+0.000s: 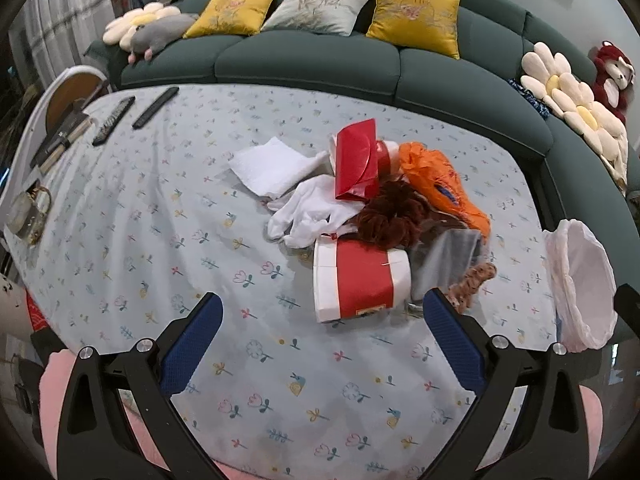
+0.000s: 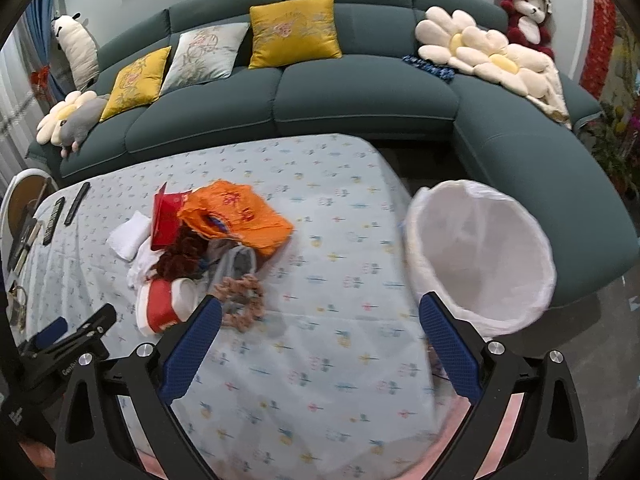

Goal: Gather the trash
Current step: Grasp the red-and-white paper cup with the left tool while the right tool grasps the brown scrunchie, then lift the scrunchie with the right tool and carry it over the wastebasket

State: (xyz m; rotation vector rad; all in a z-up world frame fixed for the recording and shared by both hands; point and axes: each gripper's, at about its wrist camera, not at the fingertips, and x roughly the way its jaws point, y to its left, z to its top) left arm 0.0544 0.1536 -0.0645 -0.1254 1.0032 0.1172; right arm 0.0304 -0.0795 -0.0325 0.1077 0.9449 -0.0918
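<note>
Sofa (image 2: pixel 360 92) in dark green is curving behind and to the right of everything, carrying yellow cushions (image 2: pixel 294 32), flower-shaped pillows (image 2: pixel 480 50) and a red plush monkey (image 2: pixel 526 10). Before it the table (image 1: pixel 160 240) is lying under a pale blue flowered cloth. A waste bin (image 2: pixel 480 256) lined with a white bag is standing just beside the table's right edge, its mouth showing open.

The trash is sitting in one heap right of the table's centre: an orange plastic bag (image 1: pixel 444 180) at the back, a red paper pouch (image 1: pixel 358 164) leaning beside it, a red-and-white carton (image 1: pixel 360 284) lying on its side at the front, white cloths (image 1: pixel 276 166) spreading to the left, a dark reddish-brown fuzzy clump (image 1: pixel 394 216) in the middle, and a tan scrunchie (image 2: pixel 240 300) at the near right.

Two remote controls (image 1: pixel 132 114) are lying at the far left corner.

The left gripper (image 1: pixel 320 344) is hovering before the carton, spread wide and gripping nothing. The right gripper (image 2: pixel 320 344) is hanging between scrunchie and bin, equally wide apart and empty.
</note>
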